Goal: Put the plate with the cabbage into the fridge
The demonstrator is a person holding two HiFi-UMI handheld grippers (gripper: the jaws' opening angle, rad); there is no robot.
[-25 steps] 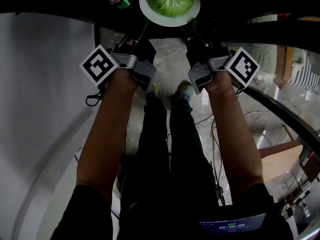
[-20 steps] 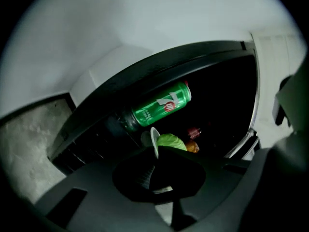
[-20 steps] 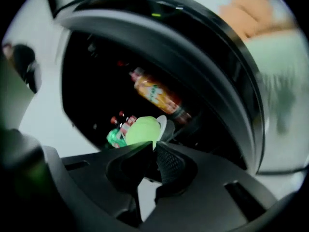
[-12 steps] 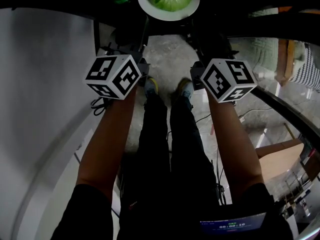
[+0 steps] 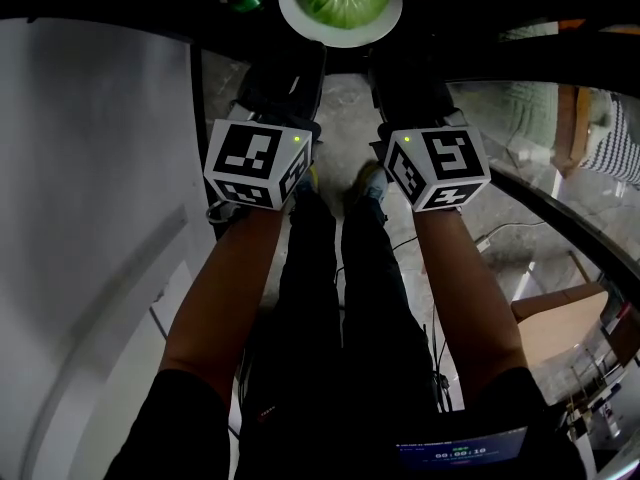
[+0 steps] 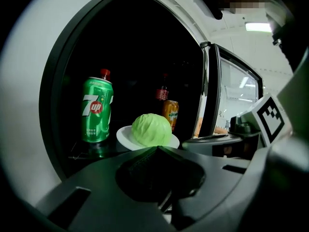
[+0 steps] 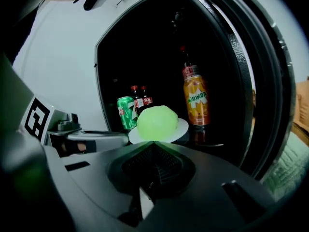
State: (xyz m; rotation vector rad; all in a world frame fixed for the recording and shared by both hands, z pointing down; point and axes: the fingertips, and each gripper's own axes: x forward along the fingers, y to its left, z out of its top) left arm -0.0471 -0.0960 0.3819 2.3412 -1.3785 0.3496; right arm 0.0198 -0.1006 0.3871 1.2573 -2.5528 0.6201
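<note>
Since half a second earlier both marker cubes had shifted inward, the left tool (image 6: pixel 157 150) closed on nothing, the can (image 6: pixel 96 111) left of the plate (image 6: pixel 123 135) bearing the cabbage (image 6: pixel 151 129) on the fridge (image 6: pixel 140 52) shelf, an orange bottle (image 6: pixel 170 114) right of it, the right tool (image 7: pixel 153 145) likewise closed, empty.

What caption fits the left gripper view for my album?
Cabbage on its white plate, inside the open fridge beside a green soda can.
</note>
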